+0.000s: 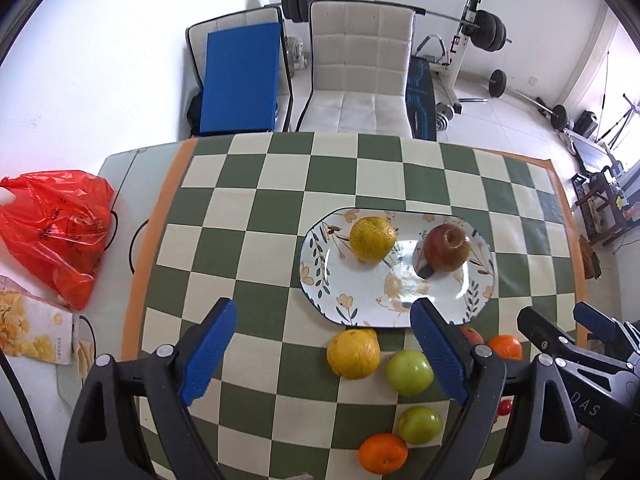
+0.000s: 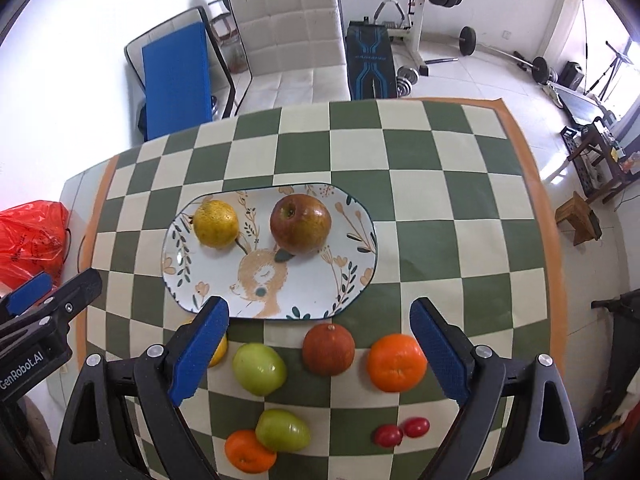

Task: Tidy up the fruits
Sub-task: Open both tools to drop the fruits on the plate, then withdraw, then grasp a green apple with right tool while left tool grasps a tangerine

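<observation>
Both jaws wide, empty: left gripper (image 1: 322, 354), right gripper (image 2: 320, 350). Green apple (image 2: 259, 369) by plate (image 2: 356, 280) near edge: firm, smooth, slippery; grip across middle.

"GenRobot.AI" stands on the left gripper (image 2: 48, 292); "DAS" on the right gripper (image 1: 560, 320)

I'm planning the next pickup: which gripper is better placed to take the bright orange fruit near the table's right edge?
Probably the right gripper: the orange lies just inside its right finger, jaws open and empty. In the left gripper's view it sits outside the fingers, partly hidden.
</observation>
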{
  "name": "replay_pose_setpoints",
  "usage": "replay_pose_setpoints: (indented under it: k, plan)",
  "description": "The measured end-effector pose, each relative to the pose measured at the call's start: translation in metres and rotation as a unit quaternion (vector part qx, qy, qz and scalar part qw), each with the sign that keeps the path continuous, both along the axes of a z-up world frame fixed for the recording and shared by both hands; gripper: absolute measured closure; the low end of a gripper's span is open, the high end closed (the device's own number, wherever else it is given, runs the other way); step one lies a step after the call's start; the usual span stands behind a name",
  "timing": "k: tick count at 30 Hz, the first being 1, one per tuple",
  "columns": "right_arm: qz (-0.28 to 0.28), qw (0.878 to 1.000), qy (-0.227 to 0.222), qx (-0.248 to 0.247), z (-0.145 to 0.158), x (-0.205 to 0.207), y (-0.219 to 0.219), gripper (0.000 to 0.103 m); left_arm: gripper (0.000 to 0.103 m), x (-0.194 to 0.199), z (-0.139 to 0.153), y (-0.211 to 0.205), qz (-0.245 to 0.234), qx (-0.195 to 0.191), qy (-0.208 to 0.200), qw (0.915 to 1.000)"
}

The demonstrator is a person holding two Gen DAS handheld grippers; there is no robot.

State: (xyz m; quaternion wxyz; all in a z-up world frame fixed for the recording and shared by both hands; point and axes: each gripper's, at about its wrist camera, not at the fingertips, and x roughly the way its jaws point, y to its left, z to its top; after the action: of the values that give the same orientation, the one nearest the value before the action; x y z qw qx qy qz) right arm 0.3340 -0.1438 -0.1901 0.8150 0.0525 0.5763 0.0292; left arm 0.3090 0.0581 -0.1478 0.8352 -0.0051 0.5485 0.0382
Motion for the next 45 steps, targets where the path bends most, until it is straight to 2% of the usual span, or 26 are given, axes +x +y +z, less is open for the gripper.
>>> replay_pose_setpoints:
  k: [5, 11, 12, 13, 15, 18, 21, 25, 27, 29, 31, 33, 35, 38, 41, 45]
  plan:
    - [0.002, 1.0, -0.03, -0.006, 0.034, -0.029, 0.002, 0.009, 0.014, -0.021, 0.016, -0.002, -0.007, -0.006, -0.012, 0.9999]
    - [0.004, 0.999, -0.047, 0.0, 0.058, -0.052, 0.009, 0.009, 0.014, -0.031, 0.021, 0.004, 0.003, -0.015, -0.019, 0.9997]
    - [0.004, 0.999, -0.046, 0.006, 0.06, -0.054, 0.009, 0.009, 0.012, -0.03, 0.02, 0.006, 0.005, -0.016, -0.018, 0.9997]
    - [0.001, 0.999, -0.045, 0.011, 0.061, -0.056, 0.009, 0.009, 0.001, -0.03, 0.017, 0.007, 0.007, -0.015, -0.015, 0.9997]
    - [-0.002, 0.999, -0.039, 0.015, 0.058, -0.059, 0.007, 0.009, 0.0, -0.03, 0.008, 0.011, 0.011, -0.013, -0.009, 0.9998]
    - [-0.008, 0.999, -0.001, 0.04, 0.034, -0.059, 0.002, 0.009, 0.0, -0.034, -0.017, 0.015, 0.019, 0.005, 0.012, 0.9997]
    - [-0.009, 0.996, 0.059, 0.069, -0.011, -0.061, -0.002, 0.009, 0.0, -0.041, -0.059, 0.017, 0.026, 0.042, 0.056, 0.9972]
    - [-0.014, 0.978, 0.172, 0.114, -0.094, -0.07, 0.002, 0.009, 0.0, -0.053, -0.112, 0.022, 0.038, 0.052, 0.126, 0.99]
    - [-0.013, 0.971, 0.205, 0.125, -0.124, -0.077, 0.008, 0.009, 0.0, -0.061, -0.133, 0.024, 0.045, 0.053, 0.152, 0.9858]
    - [-0.011, 0.964, 0.23, 0.134, -0.148, -0.083, 0.015, 0.014, 0.0, -0.068, -0.148, 0.023, 0.046, 0.051, 0.175, 0.9821]
    - [-0.01, 0.961, 0.244, 0.132, -0.166, -0.086, 0.022, 0.024, 0.0, -0.074, -0.159, 0.022, 0.05, 0.04, 0.194, 0.9789]
    - [-0.009, 0.961, 0.246, 0.127, -0.177, -0.087, 0.028, 0.032, 0.0, -0.079, -0.166, 0.021, 0.052, 0.024, 0.21, 0.9761]
    - [-0.004, 0.966, 0.231, 0.112, -0.175, -0.088, 0.034, 0.039, 0.0, -0.082, -0.168, 0.017, 0.051, 0.011, 0.217, 0.9748]
    - [0.008, 0.971, 0.217, 0.102, -0.173, -0.091, 0.034, 0.039, 0.0, -0.087, -0.166, 0.008, 0.039, -0.019, 0.221, 0.9742]
    - [-0.002, 0.972, 0.216, 0.096, -0.172, -0.1, 0.014, 0.039, 0.0, -0.089, -0.166, -0.006, 0.018, -0.052, 0.232, 0.9713]
    - [-0.012, 0.973, 0.216, 0.078, -0.171, -0.117, -0.02, 0.039, 0.0, -0.093, -0.184, -0.041, -0.038, -0.066, 0.272, 0.9593]
